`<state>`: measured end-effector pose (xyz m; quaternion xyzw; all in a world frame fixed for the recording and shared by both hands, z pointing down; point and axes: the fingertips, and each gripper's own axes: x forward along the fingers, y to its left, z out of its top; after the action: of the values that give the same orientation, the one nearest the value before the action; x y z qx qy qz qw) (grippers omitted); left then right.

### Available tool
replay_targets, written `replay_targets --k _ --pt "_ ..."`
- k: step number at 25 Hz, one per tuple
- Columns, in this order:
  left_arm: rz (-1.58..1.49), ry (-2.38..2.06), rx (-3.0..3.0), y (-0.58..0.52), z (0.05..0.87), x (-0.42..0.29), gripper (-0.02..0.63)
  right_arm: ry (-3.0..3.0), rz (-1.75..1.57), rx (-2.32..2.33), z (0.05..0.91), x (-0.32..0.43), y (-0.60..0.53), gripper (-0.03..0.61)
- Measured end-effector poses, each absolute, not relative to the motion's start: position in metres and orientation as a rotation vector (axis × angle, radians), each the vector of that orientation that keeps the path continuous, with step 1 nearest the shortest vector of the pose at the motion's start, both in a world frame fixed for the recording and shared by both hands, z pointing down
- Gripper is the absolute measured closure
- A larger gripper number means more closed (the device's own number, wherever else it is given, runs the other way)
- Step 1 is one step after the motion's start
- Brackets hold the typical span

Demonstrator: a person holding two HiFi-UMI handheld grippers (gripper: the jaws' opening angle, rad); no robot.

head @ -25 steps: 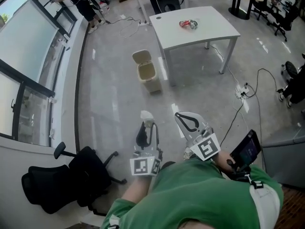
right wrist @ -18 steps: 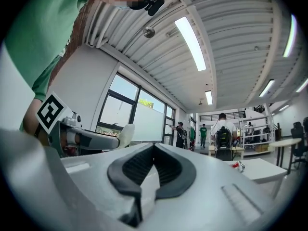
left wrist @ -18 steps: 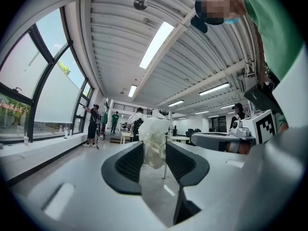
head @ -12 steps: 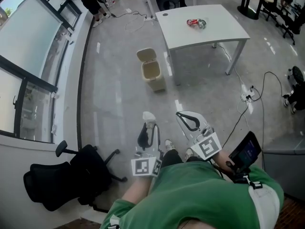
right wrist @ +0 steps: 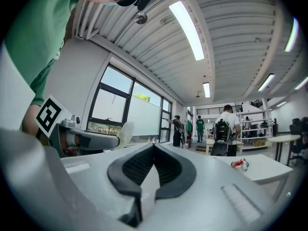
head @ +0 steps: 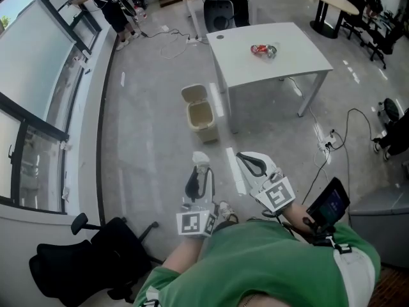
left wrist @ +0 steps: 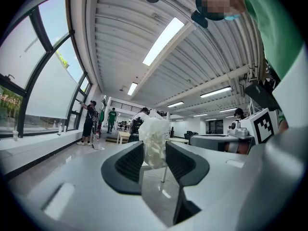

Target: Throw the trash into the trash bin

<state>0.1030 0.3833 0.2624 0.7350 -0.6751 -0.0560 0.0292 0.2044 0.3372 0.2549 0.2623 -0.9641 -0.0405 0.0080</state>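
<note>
White crumpled trash (left wrist: 154,139) clamped in left tongs (left wrist: 154,152).

Crumpled white trash (left wrist: 154,141) pinched upright; beige trash bin (head: 206,132) stands open.

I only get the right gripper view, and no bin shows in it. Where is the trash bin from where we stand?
Observer: The trash bin stands on the floor ahead of the grippers, lid open, just left of the white table.
Operator: Is the left gripper really clamped on something?
Observer: Yes. The left gripper is shut on a crumpled white wad, which sticks out past its tips.
Operator: Anything low on our left side?
Observer: A black office chair stands by the window wall, nearer to us than the bin.
</note>
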Motion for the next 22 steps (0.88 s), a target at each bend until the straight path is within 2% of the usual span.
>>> replay_targets --k 11,22 --pt "-0.222 -2.026 2.318 0.330 0.265 0.027 0.460 -2.983 -0.119 0.889 0.256 0.125 0.287 0.575" --pt "-0.295 -1.943 2.316 0.309 0.269 0.001 0.461 -2.927 -0.116 0.909 0.261 0.094 0.269 0.575"
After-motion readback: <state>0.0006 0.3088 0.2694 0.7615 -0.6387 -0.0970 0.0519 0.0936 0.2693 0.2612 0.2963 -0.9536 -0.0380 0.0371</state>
